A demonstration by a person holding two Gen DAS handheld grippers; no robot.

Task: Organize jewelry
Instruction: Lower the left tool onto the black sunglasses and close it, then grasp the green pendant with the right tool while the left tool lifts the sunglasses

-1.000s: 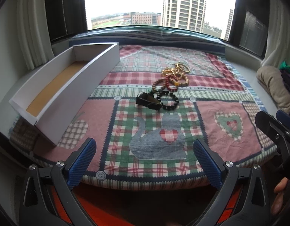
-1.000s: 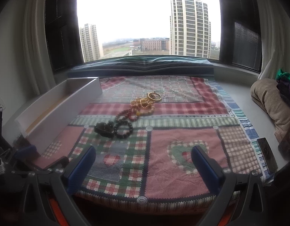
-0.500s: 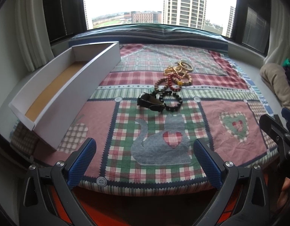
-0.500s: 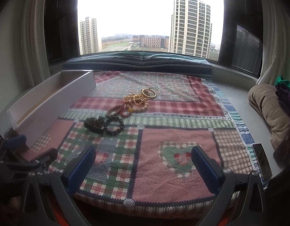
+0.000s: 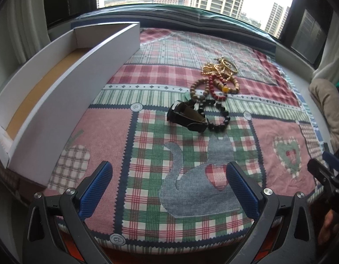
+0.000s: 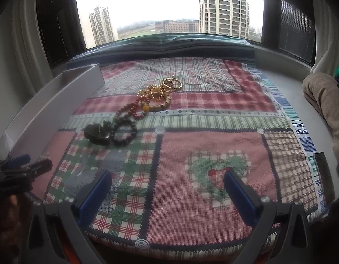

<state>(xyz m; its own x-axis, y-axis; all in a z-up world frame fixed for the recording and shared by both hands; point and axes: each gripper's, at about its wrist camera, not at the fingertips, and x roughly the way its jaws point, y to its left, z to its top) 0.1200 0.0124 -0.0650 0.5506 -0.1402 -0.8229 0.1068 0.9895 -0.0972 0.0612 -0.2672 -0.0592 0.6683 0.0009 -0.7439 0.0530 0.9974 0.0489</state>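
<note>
Both tools are released and hold nothing: my left tool (image 5: 168,186) hangs over the quilt's (image 5: 147,154) near edge, my right tool (image 6: 167,189) further right. Nothing stands between them and the jewelry mid-quilt. I'd take the nearest piece first, the black clip (image 5: 187,117), pinching it across its body; the black bracelet (image 5: 215,115) touches it and may drag. Beyond, the beads (image 5: 213,85) and gold chains (image 5: 220,68) overlap. The box (image 5: 66,92) lies left, open.

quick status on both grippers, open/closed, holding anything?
Left gripper: open, holding nothing, over the quilt's near edge.
Right gripper: open, holding nothing, also short of the jewelry pile.
</note>
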